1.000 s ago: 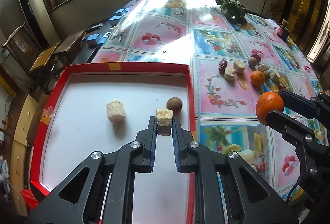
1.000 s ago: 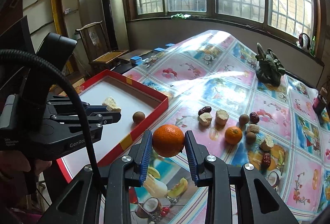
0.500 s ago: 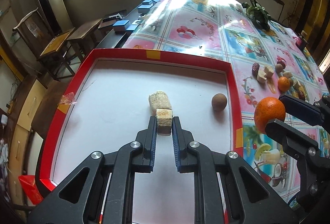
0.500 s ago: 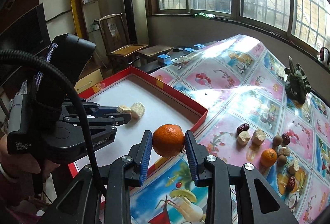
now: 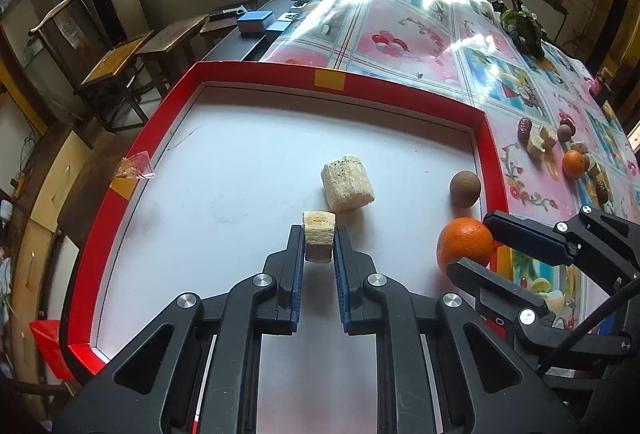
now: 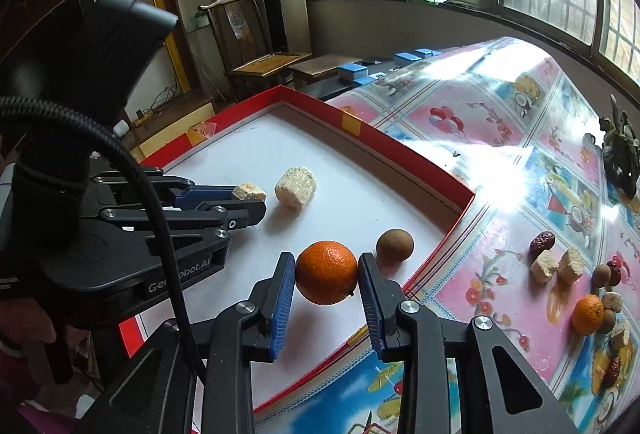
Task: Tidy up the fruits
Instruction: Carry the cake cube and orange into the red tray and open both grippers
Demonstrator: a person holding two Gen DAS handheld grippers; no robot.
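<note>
- Orange (image 6: 326, 272): clamped in the right gripper (image 6: 326, 274) fingers, above the red tray (image 5: 490, 142), near a brown round fruit (image 6: 395, 244).
- Pale cut chunk (image 5: 319, 234): clamped by the left gripper (image 5: 319, 246), beside another chunk (image 5: 347, 182).
- Placing step, judging by this; next, lower and release.
- More fruit waits on the desk (image 6: 460, 130).

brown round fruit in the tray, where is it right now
The brown round fruit lies on the red tray's white floor by its right wall, just beyond the orange held in the right gripper.
</note>
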